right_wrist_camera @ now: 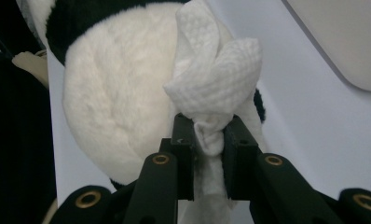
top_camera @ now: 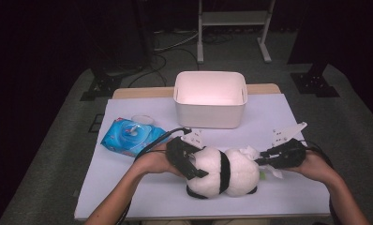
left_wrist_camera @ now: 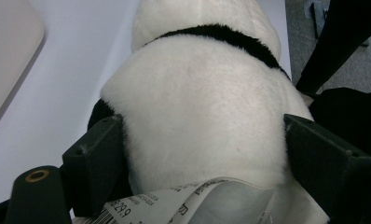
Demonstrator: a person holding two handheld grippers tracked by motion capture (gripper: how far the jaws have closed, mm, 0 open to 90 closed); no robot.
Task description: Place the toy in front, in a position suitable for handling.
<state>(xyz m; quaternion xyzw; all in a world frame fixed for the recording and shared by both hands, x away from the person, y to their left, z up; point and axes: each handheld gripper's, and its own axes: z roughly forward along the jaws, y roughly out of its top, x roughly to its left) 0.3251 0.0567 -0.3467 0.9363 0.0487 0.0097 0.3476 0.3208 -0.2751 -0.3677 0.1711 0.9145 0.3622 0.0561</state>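
Near the table's front edge, the left gripper [top_camera: 194, 161] is clamping its jaws around the plush panda [top_camera: 222, 172], while the right gripper [top_camera: 264, 159] is pinching a crumpled white wipe [right_wrist_camera: 216, 79], apparently pressing it against the panda's head. Farther back are lying a blue wipes packet [top_camera: 130, 137] and a white bin [top_camera: 210, 98].
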